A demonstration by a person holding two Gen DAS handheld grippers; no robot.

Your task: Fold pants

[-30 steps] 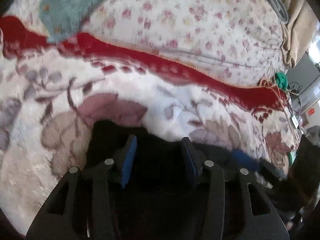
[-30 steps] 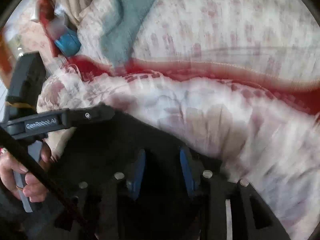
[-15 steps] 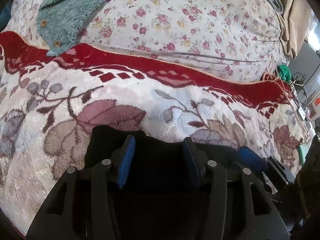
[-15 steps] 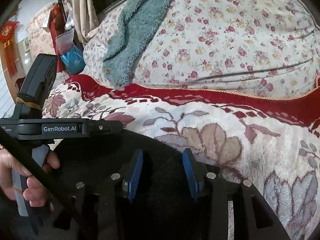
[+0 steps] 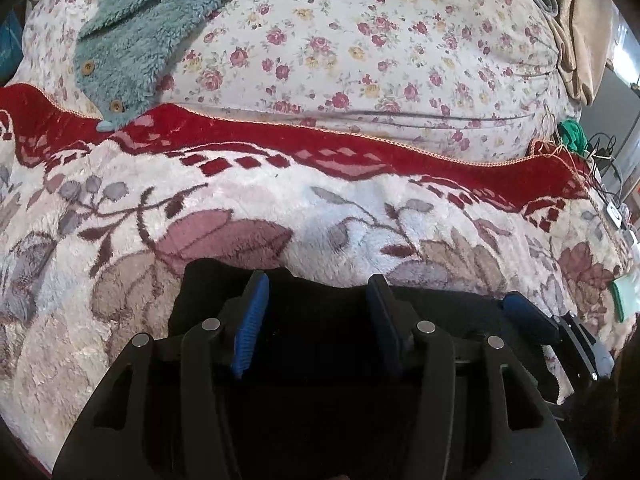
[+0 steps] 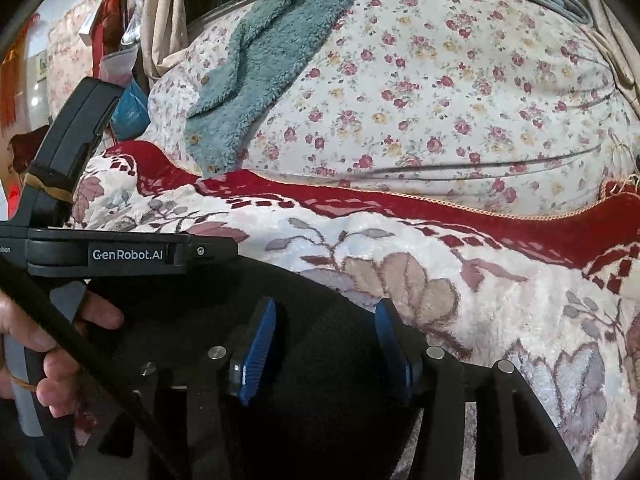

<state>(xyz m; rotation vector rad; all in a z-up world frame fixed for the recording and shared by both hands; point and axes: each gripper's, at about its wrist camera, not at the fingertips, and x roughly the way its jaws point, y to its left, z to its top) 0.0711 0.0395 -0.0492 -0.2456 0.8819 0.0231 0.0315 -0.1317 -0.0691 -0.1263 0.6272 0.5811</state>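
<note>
Pants (image 5: 320,320) lie crosswise on blanket (image 5: 360,216); left gripper (image 5: 316,304) and right gripper (image 6: 326,328) jaws wide.

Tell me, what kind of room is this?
Most likely a bedroom at home: a plush leaf-patterned blanket covers a bed, a rose-print quilt is heaped behind it, and curtains hang nearby.

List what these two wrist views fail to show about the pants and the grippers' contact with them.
- Black pants: the near part lies behind the left hand-held gripper in the left wrist view, so the fold state is unclear.
- Right hand-held gripper: open, but dark fabric hides whether the fingertips touch the cloth.
- Left hand: cut off by the right wrist frame's edge.
</note>
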